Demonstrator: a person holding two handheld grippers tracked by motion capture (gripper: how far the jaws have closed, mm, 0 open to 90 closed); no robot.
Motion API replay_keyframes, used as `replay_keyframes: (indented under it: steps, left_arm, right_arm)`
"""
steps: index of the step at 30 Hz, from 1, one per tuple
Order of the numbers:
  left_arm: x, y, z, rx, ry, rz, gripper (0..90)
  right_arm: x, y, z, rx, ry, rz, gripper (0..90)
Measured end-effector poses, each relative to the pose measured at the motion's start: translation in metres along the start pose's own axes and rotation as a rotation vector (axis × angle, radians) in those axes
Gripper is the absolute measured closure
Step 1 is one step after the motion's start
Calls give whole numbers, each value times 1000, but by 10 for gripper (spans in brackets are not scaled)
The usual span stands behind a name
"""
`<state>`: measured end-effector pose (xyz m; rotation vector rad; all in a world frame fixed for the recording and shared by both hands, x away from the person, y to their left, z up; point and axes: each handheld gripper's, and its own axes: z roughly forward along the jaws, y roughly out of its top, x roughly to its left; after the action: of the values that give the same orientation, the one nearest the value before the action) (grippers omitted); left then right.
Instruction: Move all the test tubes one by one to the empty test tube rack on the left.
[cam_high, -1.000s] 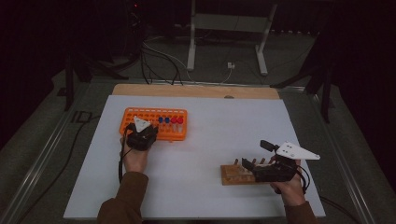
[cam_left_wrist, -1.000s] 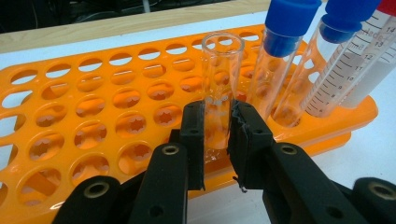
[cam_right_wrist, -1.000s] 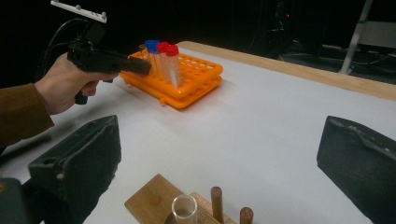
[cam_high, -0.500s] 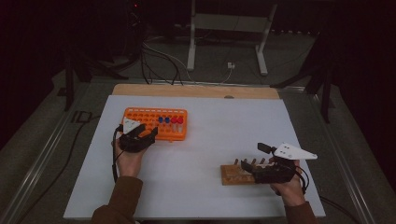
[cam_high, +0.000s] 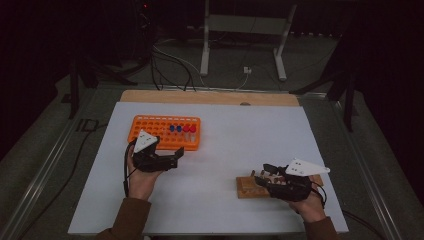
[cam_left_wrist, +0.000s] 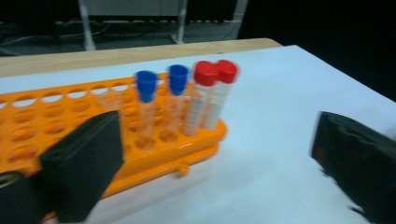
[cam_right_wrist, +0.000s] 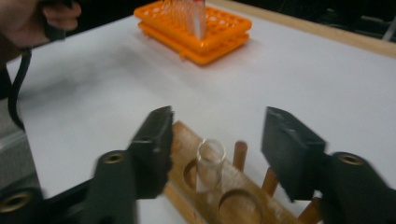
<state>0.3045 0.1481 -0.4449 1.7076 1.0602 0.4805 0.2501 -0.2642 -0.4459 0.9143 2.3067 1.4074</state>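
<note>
A: Where does the work stand?

B: Between grasps, I'd judge. The left tool (cam_high: 176, 156) sits at the near edge of the orange rack (cam_high: 150, 126), jaws spread wide and holding nothing. In the left gripper view the capped tubes stand just ahead of it: two blue tubes (cam_left_wrist: 159, 105) and two red tubes (cam_left_wrist: 210, 95), upright in holes at the rack's right end.

A: And the right side?

B: The right tool (cam_high: 261, 176) hangs over the wooden stand (cam_high: 246, 186) near the front right of the worktop (cam_high: 240, 130). Its jaws are also spread, with an uncapped glass tube (cam_right_wrist: 210, 164) standing upright in a hole between them, touched by neither jaw.

A: So which step is in hand?

B: It looks like moving tubes between rack and stand. The glass tube is seated; the right tool seems either just clear of it or about to close on it. I cannot tell which.

A: What does the next move call for?

B: If a capped tube is next, the left tool must line its jaws on one tube alone. The reds stand touching, so a clean pinch there is tight. Lift straight up.
</note>
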Motion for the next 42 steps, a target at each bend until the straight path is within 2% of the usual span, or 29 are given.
replay_keyframes:
  steps: [5,8,10,20,24,30,34,42]
  left_arm:
    - [-13,-1,-7,-45,-47,21,6]
    - [-16,-1,-7,-37,-47,36,6]
    - [-17,-2,-7,-41,-52,30,6]
    - [-17,-12,-10,-32,-32,41,6]
    - [-17,-14,-10,-29,-33,36,6]
    - [-22,-16,-8,-20,-43,54,6]
    - [-22,-15,-8,-22,-44,52,6]
    - [-22,-15,-9,-28,-45,52,6]
  right_arm:
    - [1,-7,1,52,2,-30,643]
    - [1,-8,3,57,6,-30,712]
    - [2,-8,5,58,2,-41,739]
    - [6,-7,11,54,12,-57,754]
    - [6,-8,12,62,15,-58,753]
    - [8,-7,12,66,8,-71,759]
    - [7,-5,10,55,13,-67,760]
    - [6,6,-4,-2,15,-44,760]
